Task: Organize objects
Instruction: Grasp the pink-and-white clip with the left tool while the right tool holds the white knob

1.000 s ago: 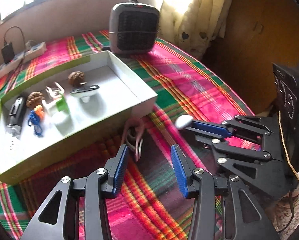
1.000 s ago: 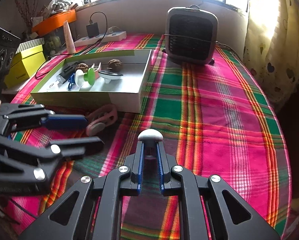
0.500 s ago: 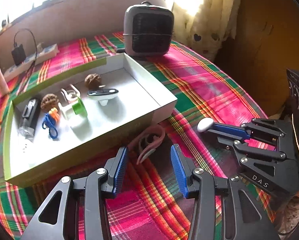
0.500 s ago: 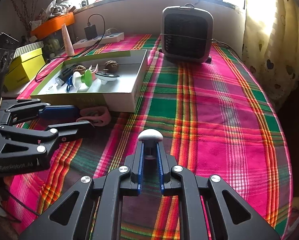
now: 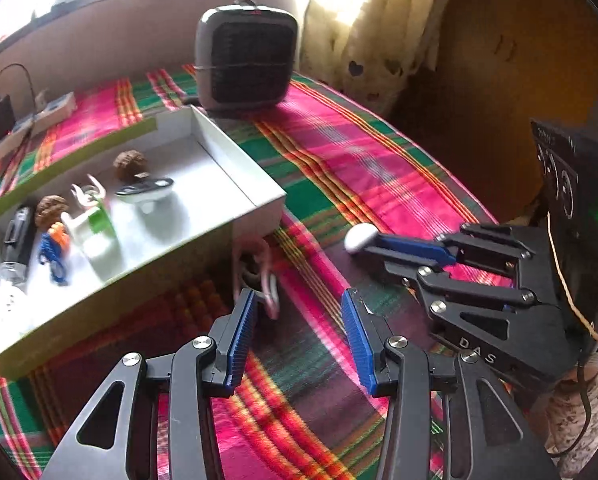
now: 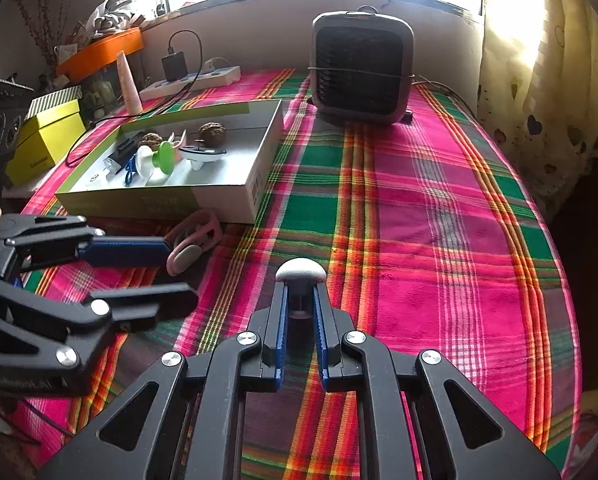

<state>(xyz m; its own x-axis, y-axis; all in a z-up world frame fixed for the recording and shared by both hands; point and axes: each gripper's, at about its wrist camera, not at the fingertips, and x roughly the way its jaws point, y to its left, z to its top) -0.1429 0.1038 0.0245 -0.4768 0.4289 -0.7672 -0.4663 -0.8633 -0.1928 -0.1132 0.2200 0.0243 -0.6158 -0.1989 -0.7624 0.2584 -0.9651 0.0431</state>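
Right gripper (image 6: 299,312): jaws closed on the stem of a small white-capped object (image 6: 301,271), held above the plaid tablecloth (image 6: 439,208). Left gripper (image 5: 297,308): jaws parted, holding nothing. Open cloth extends from the box (image 6: 235,194) toward the curtain side; the grey heater (image 6: 361,68) stands just beyond the box's far corner. The pink looped item (image 6: 191,240) lies on the cloth against the box's near wall, just ahead of the left gripper's fingertips (image 5: 248,300), blurred there.
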